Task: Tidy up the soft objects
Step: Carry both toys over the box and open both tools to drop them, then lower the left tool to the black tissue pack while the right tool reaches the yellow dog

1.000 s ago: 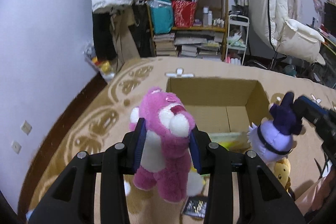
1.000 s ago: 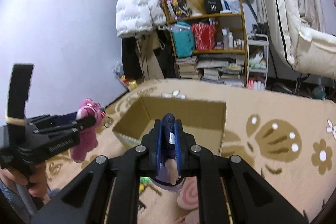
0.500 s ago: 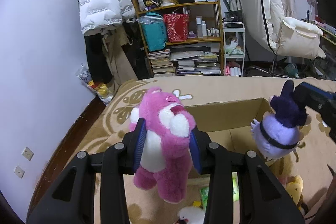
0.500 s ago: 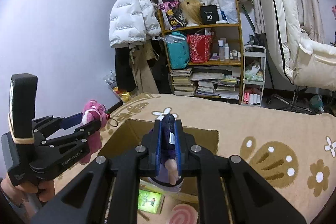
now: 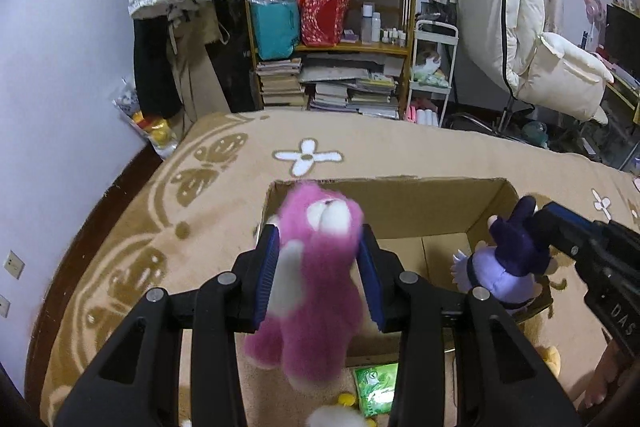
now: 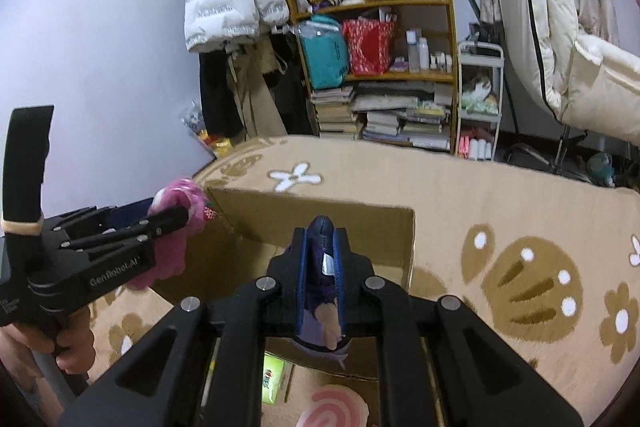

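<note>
My left gripper (image 5: 318, 247) is shut on a pink plush bear (image 5: 316, 279) and holds it at the near left rim of an open cardboard box (image 5: 400, 199). My right gripper (image 6: 322, 243) is shut on a purple plush toy (image 6: 322, 291) by its dark top, above the box's near right side (image 6: 320, 223). The purple toy (image 5: 504, 263) hangs from the right gripper (image 5: 540, 223) in the left wrist view. The left gripper (image 6: 176, 215) with the pink bear (image 6: 176, 227) shows at the left of the right wrist view.
The box stands on a tan patterned blanket (image 5: 360, 143). A green packet (image 5: 376, 383), a yellow plush (image 5: 548, 359) and a pink-swirl plush (image 6: 336, 407) lie near the box's front. A cluttered bookshelf (image 5: 332, 39) and a white chair (image 5: 552, 67) stand behind.
Both grippers moved forward toward the box with their toys. The pink bear tilted forward in the left gripper and now hangs over the box's near left rim.
</note>
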The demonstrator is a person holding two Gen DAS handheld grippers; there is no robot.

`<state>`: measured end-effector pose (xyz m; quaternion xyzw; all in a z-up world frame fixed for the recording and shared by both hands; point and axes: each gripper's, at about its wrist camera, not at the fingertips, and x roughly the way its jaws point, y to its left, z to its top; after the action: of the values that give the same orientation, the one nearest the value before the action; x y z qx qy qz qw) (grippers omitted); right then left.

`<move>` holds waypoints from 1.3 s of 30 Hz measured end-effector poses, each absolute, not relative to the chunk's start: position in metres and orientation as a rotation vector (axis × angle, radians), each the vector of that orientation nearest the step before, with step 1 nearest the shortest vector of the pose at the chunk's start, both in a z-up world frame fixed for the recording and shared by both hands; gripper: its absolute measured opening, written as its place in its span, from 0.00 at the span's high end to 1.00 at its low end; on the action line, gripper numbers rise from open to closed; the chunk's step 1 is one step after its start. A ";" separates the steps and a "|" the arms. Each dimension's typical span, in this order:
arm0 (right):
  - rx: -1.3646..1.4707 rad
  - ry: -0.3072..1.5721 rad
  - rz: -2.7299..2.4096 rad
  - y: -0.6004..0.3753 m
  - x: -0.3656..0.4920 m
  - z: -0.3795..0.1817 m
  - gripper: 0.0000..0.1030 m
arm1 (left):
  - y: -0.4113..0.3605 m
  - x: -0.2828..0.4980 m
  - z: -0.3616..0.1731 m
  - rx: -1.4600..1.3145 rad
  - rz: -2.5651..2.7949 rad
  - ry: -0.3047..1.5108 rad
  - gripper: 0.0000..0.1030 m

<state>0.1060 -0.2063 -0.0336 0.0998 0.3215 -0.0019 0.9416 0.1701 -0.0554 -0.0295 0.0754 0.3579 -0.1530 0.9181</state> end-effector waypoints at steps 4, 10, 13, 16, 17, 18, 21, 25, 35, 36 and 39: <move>0.201 0.698 -0.010 -0.205 0.108 -0.044 0.85 | -0.054 0.172 -0.040 0.188 -0.301 0.766 0.58; 0.205 0.709 0.003 -0.204 0.103 -0.041 0.79 | -0.051 0.168 -0.038 0.186 -0.281 0.754 0.30; 0.206 0.707 -0.003 -0.205 0.100 -0.038 0.50 | -0.047 0.165 -0.034 0.189 -0.265 0.761 0.11; 0.203 0.691 -0.039 -0.210 0.091 -0.031 0.30 | -0.042 0.162 -0.029 0.181 -0.244 0.778 0.06; 0.212 0.688 -0.046 -0.213 0.087 -0.028 0.26 | -0.041 0.160 -0.028 0.186 -0.236 0.778 0.05; 0.223 0.685 -0.048 -0.216 0.083 -0.027 0.19 | -0.041 0.158 -0.025 0.195 -0.226 0.777 0.02; 0.253 0.671 -0.056 -0.224 0.071 -0.020 0.06 | -0.036 0.148 -0.018 0.202 -0.210 0.772 0.01; 0.248 0.669 -0.075 -0.228 0.056 -0.013 0.02 | -0.028 0.135 -0.015 0.208 -0.198 0.806 0.01; 0.261 0.727 -0.084 -0.231 0.021 -0.018 0.02 | -0.005 0.101 -0.019 0.102 -0.218 0.916 0.01; 0.258 0.733 -0.088 -0.231 0.018 -0.019 0.02 | -0.004 0.098 -0.018 0.099 -0.214 0.915 0.01; 0.259 0.736 -0.089 -0.230 0.007 -0.020 0.01 | -0.003 0.091 -0.015 0.114 -0.195 0.911 0.01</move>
<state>0.0074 -0.2301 -0.0197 0.1263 0.3588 -0.0432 0.9238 0.0907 -0.0030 -0.0152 0.0552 0.4391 -0.0938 0.8918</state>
